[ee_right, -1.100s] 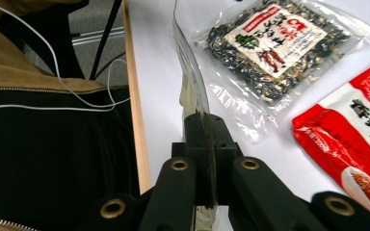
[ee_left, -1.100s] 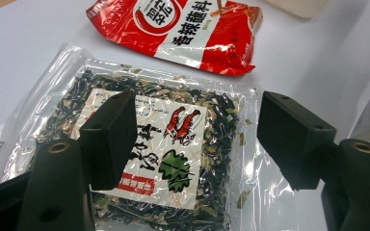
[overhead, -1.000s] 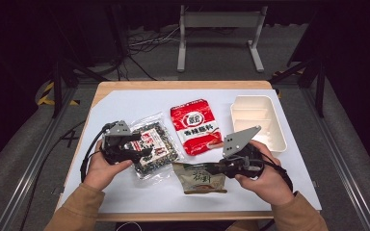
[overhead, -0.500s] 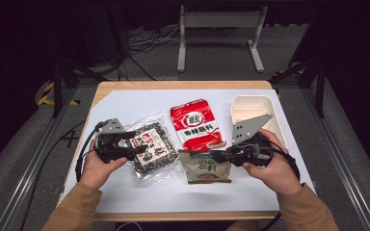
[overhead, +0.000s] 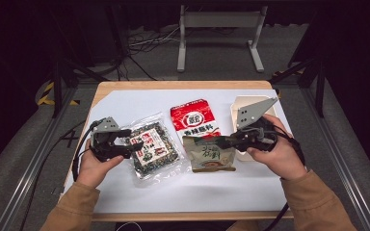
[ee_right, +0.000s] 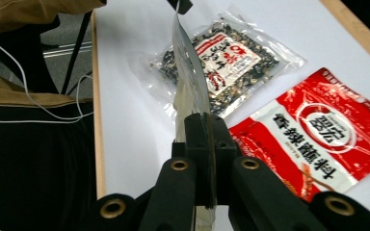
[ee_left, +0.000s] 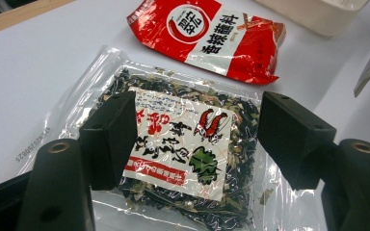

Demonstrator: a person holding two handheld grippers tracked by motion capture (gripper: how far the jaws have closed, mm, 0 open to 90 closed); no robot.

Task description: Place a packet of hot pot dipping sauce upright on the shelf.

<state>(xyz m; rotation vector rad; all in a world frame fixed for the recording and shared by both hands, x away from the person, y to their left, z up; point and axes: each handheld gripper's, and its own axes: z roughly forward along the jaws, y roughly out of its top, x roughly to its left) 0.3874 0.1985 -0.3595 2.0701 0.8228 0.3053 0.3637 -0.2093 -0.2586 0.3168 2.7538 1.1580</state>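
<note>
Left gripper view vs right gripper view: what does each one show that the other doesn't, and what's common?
Left gripper view alone: the left gripper with its jaws standing open above the clear seaweed packet, and a corner of the white tray.

Right gripper view alone: the right gripper shut on the edge of the greenish pouch, seen edge-on and lifted, plus the person's tan sleeve and the table's wooden edge.

Both: the seaweed packet, the red seasoning packet and the white table cover.
</note>
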